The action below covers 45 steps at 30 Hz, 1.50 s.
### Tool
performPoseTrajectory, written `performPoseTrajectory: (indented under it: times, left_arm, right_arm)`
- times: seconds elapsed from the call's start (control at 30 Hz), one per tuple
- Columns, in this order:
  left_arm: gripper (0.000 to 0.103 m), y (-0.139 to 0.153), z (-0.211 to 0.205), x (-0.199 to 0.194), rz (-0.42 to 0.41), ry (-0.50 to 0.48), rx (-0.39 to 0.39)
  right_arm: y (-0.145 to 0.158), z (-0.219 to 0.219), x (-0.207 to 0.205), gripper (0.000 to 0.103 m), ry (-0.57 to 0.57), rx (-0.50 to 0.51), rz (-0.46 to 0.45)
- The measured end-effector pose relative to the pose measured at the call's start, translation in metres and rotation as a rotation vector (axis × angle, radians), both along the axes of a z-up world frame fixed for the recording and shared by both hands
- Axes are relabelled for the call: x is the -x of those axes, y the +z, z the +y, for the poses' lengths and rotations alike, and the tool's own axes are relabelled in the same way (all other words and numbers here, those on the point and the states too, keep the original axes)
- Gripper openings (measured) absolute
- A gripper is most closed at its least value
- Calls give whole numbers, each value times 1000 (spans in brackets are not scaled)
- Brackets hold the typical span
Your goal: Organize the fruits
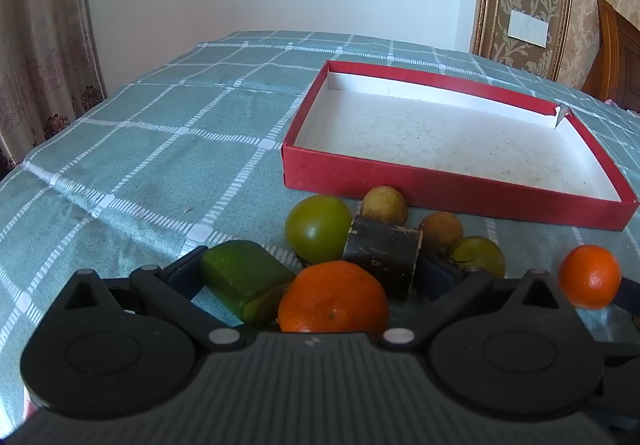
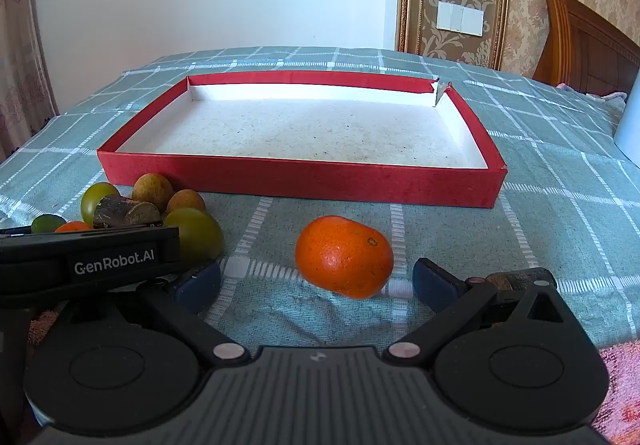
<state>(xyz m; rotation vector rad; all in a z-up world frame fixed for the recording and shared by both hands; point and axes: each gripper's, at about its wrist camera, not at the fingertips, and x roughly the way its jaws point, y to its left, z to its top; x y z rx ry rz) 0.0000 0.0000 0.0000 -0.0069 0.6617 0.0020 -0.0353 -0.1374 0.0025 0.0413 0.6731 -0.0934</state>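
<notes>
In the left wrist view my left gripper (image 1: 312,271) is open over a pile of fruit on the plaid cloth. An orange (image 1: 334,297), a green chunk (image 1: 240,277), a dark sugarcane piece (image 1: 382,255) and a green tomato (image 1: 318,227) lie between or just past its pads, none pressed. Two brown longans (image 1: 384,203) and a smaller green tomato (image 1: 478,255) sit behind. My right gripper (image 2: 316,285) is open around a lone orange (image 2: 344,257), its pads apart from it. The red box (image 2: 300,181) with a white floor lies beyond.
The left gripper's body (image 2: 88,257) crosses the right wrist view at left, in front of the fruit pile (image 2: 196,235). A brown piece (image 2: 516,277) lies behind the right finger. A white object (image 2: 630,125), a wooden headboard (image 2: 588,45) and pink cloth (image 2: 624,385) are at right.
</notes>
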Motion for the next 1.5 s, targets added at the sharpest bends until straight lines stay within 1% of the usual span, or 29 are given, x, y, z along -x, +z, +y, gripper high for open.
performPoseTrajectory:
  times: [0.87, 1.5]
  left_arm:
    - [103, 0, -1, -1, -2, 7, -3]
    - [103, 2, 1, 2, -8, 6, 9]
  right_arm:
    - [0, 0, 0, 103, 0, -2, 0]
    - [0, 0, 0, 103, 0, -2, 0]
